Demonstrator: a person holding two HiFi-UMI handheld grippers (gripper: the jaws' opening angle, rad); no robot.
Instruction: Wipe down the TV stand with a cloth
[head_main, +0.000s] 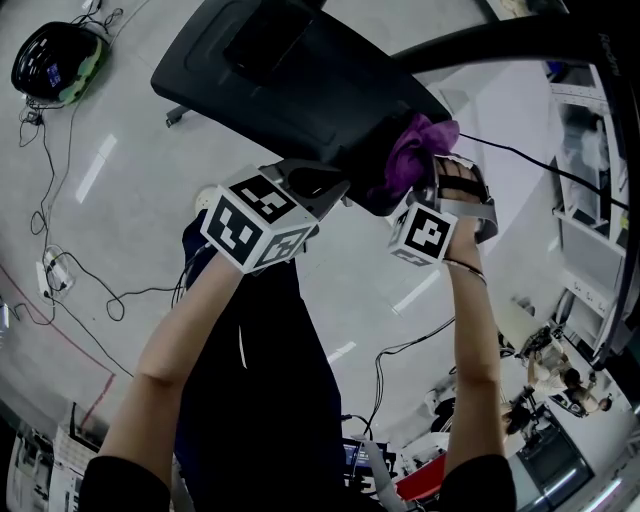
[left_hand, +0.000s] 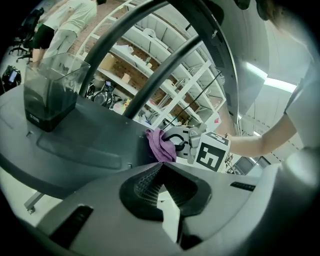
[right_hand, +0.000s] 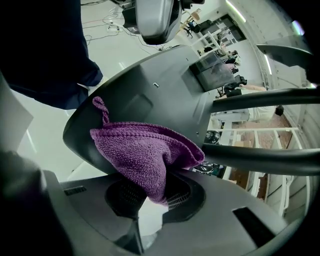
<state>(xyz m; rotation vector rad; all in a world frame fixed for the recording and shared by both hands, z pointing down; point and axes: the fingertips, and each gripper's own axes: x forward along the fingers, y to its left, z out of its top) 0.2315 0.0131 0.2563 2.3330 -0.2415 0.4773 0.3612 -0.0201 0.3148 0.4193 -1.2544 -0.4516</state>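
The TV stand's dark base plate (head_main: 290, 80) lies on the floor at the top of the head view. My right gripper (head_main: 418, 178) is shut on a purple cloth (head_main: 415, 150), which rests against the plate's near right edge. In the right gripper view the cloth (right_hand: 140, 155) bulges out of the jaws and lies over the plate's rim (right_hand: 165, 95). My left gripper (head_main: 325, 185) sits at the plate's front edge, left of the cloth. Its jaws look shut with nothing between them. The left gripper view shows the cloth (left_hand: 160, 145) and the right gripper (left_hand: 182, 142) across the plate (left_hand: 75, 145).
Curved black poles (head_main: 520, 40) rise from the base at the right. A dark clear box (left_hand: 50, 95) stands on the plate's far side. A black helmet (head_main: 55, 60) and loose cables (head_main: 60, 270) lie on the floor at the left. Shelving (left_hand: 165, 90) stands behind.
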